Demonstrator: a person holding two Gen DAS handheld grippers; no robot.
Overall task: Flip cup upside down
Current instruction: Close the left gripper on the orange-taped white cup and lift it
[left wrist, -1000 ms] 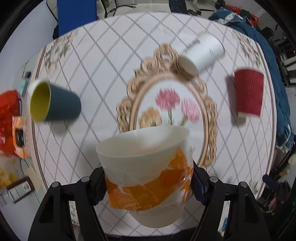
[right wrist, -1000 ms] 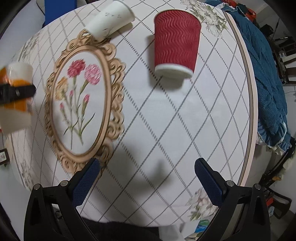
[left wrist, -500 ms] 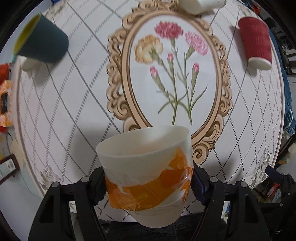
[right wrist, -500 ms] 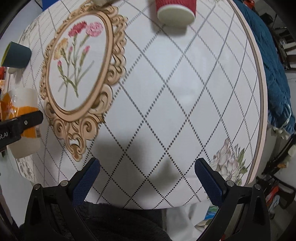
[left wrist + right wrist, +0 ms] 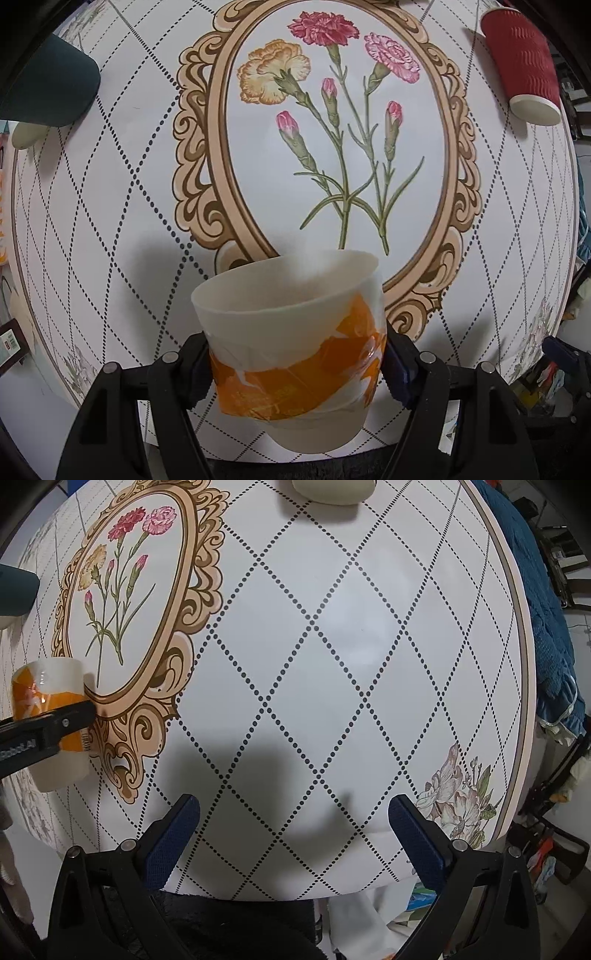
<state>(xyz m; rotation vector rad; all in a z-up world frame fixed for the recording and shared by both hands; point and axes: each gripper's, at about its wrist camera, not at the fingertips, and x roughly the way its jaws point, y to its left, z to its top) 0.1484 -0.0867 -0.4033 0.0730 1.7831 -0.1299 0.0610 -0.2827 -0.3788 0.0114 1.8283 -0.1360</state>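
My left gripper [image 5: 295, 365] is shut on a white cup with an orange label [image 5: 291, 350]. It holds the cup off the table, over the near edge, with the open mouth tipped away toward the flower picture. The right wrist view shows the same cup [image 5: 51, 720] at far left, clamped by the left gripper's black finger. My right gripper [image 5: 293, 834] is open and empty above the near part of the table.
The round table [image 5: 122, 206] has a diamond pattern and a framed flower print [image 5: 332, 129]. A dark teal cup [image 5: 51, 88] is at the left, a red ribbed cup [image 5: 521, 70] stands upside down at the right. A blue cloth [image 5: 546, 602] hangs beside the table's right edge.
Both grippers have pulled back toward the near table edge and tilted down. The left one still holds the orange-label cup. The white paper cup at the back has left the left wrist view.
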